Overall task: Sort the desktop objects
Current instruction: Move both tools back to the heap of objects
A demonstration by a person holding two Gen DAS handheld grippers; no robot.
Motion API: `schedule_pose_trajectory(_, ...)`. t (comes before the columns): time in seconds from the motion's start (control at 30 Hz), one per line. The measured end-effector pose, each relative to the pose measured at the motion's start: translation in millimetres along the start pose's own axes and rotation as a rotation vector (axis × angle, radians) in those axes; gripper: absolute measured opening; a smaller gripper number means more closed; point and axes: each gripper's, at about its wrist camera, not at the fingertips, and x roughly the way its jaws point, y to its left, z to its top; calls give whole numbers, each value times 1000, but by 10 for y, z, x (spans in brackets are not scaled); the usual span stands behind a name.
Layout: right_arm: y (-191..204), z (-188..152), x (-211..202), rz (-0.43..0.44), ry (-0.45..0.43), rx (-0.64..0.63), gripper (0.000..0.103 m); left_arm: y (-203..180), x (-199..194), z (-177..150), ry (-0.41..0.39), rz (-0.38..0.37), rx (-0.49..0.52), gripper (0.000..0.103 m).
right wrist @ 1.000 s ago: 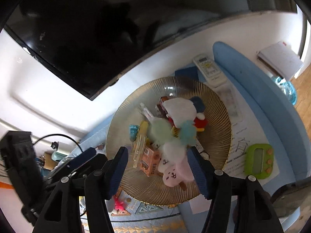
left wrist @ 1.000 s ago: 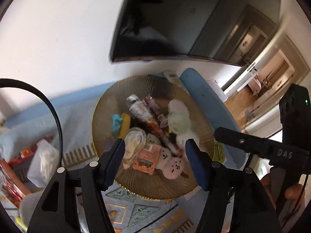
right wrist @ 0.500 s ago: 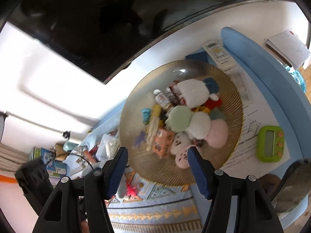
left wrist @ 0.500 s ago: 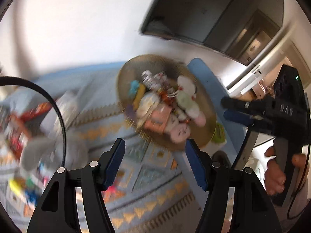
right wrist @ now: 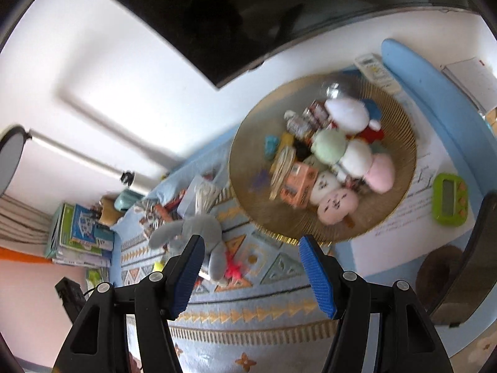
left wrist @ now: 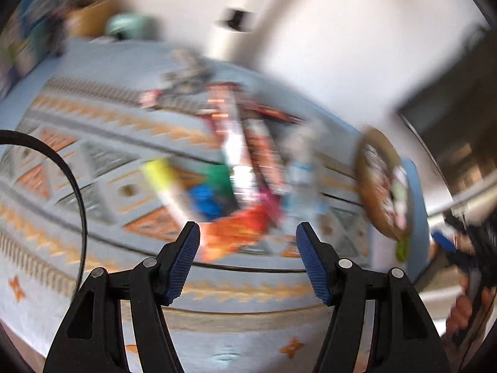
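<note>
White wall fills the background in both views, with the dark screen (right wrist: pixel 248 9) of a monitor hanging across the top of the right wrist view. Below it a patterned blue mat (right wrist: pixel 248 314) with orange triangles covers the worktop.

From the right wrist view, the right tool (right wrist: pixel 250 264) hangs over the mat with its blue-padded jaws apart and nothing between them. The round golden tray (right wrist: pixel 400 211) sits in the right half of the frame, above and to the right of the jaws and clear of them; it holds a heap of small plush toys (right wrist: pixel 335 146), an orange box (right wrist: pixel 298 183) and other small items. A green timer (right wrist: pixel 449 199) lies just beside the tray at the right edge. A grey plush rabbit (right wrist: pixel 198 230) lies on the mat just above the left jaw, next to a pink star-shaped piece (right wrist: pixel 233 269). Stacked books (right wrist: pixel 80 233) stand at the far left.

The left wrist view is badly blurred. The left tool (left wrist: pixel 247 248) also has its jaws apart and empty. A jumble of coloured objects (left wrist: pixel 230 183) lies on the mat just above the jaws, in the middle of the frame: yellow, blue, green, orange and red shapes, too smeared to name. The tray (left wrist: pixel 363 152) shows at the right, well apart from this tool. At the lower right edge a hand (left wrist: pixel 462 310) grips a dark handle.
</note>
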Motion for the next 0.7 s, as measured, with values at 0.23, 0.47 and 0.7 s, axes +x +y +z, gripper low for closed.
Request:
schedule_pose_trajectory(0.23, 264, -279, 146, -11, 63, -40, 62, 399, 237, 7, 47, 46, -40, 62)
schedule_pose_trajectory(0.47, 355, -522, 187, -34, 87, -26, 62, 180, 377, 13, 43, 46, 118, 62)
schedule_pose_trajectory(0.7, 362, -696, 196, -58, 83, 16, 62, -214, 526, -91, 70, 45, 406, 62)
